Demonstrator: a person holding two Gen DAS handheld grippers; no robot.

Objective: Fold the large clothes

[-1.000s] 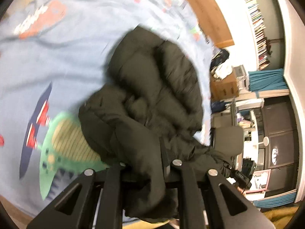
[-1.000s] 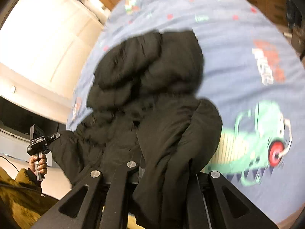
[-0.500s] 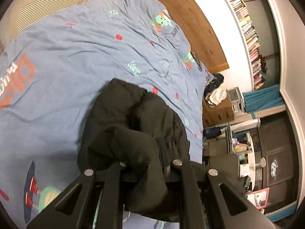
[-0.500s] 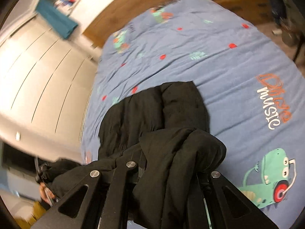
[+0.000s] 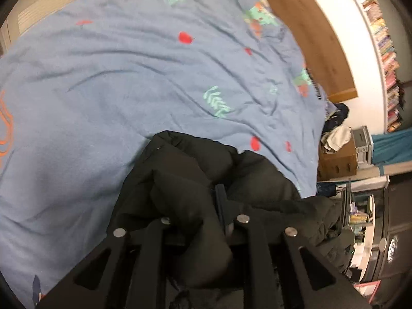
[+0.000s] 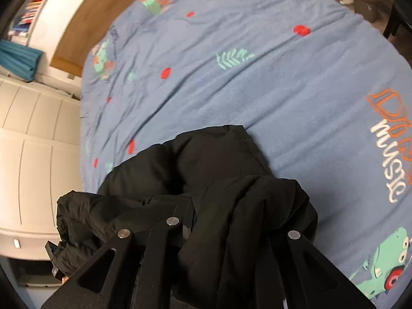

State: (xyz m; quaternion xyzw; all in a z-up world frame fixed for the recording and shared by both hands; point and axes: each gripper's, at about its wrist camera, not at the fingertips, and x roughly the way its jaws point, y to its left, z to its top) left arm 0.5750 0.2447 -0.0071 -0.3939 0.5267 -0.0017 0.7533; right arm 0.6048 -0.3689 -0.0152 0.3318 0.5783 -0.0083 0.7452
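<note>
A black padded jacket (image 5: pixel 185 170) lies bunched on the blue printed bedsheet (image 5: pixel 128 77). My left gripper (image 5: pixel 200 213) holds a thick fold of it. Its jaws are opening slightly with the fabric still pinched between them, and only one dark finger (image 5: pixel 220 198) shows. In the right wrist view the jacket (image 6: pixel 219 159) spreads forward from my right gripper (image 6: pixel 226 221), which is shut on another fold that drapes over its right side. The rest of the jacket hangs off the bed's left edge (image 6: pixel 77 213), towards the other hand.
A wooden headboard (image 5: pixel 309 25) bounds the far end of the bed. Beside the bed stand a cardboard box with clothes on it (image 5: pixel 337 162) and a bookshelf (image 5: pixel 386 51). Pale wardrobe doors (image 6: pixel 31 128) run along the other side. The sheet (image 6: pixel 257 77) stretches ahead of the jacket.
Both grippers have carried the jacket forward across the bed and lower. The dinosaur print has slid back out of the left view, and the headboard end now fills both views.
</note>
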